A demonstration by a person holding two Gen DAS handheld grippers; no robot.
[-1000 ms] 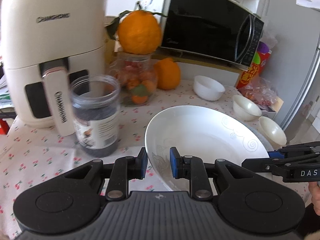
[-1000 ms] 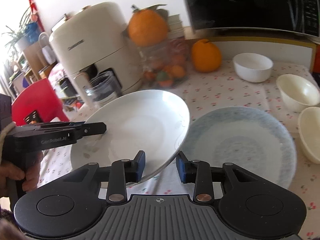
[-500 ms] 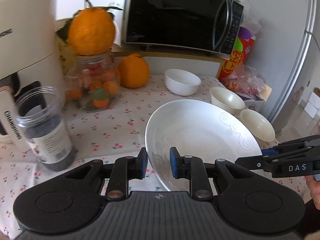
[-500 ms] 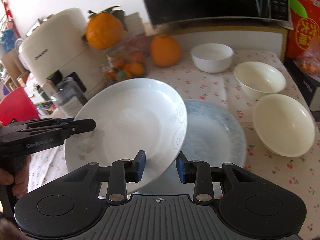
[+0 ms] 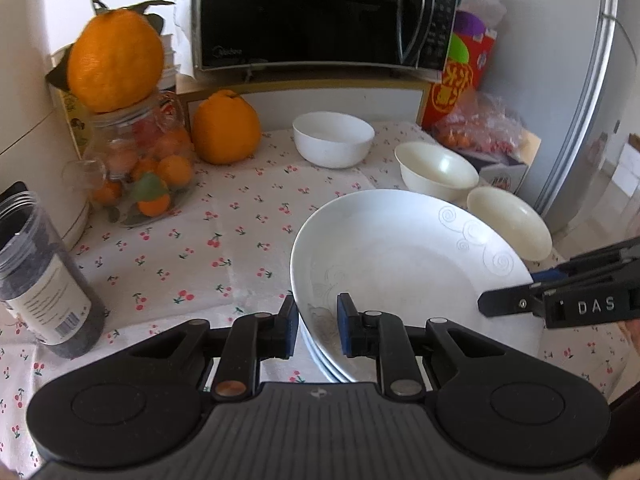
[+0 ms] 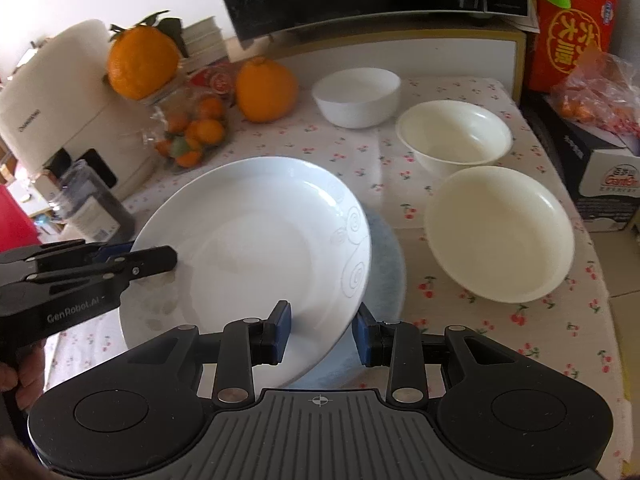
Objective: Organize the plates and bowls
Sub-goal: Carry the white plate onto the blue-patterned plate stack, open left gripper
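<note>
The plate (image 5: 408, 268), white with swirl marks, sits in the left wrist view right ahead of the left gripper (image 5: 317, 326), and its near rim passes between the two blue pads. The jaws are narrow and closing on that rim. To the right of this gripper, the right gripper (image 5: 504, 302) reaches in and holds the plate's far edge. A second rim shows just under the plate. Beyond the plate stand three bowls (image 5: 333, 139), and to the left a dark jar (image 5: 44, 280) on the cloth (image 5: 192, 248).

In the right wrist view, the plate (image 6: 256, 264) is tilted, its edge between the pads of the right gripper (image 6: 322, 332), whose jaws are a little open and grip that rim. The left gripper (image 6: 160, 258) comes from the left side and pinches the opposite edge. A blue plate (image 6: 386, 264) lies under it, just ahead. To the right and ahead are a wide cream bowl (image 6: 500, 236), a second cream bowl (image 6: 454, 136) and a white bowl (image 6: 356, 96).
</note>
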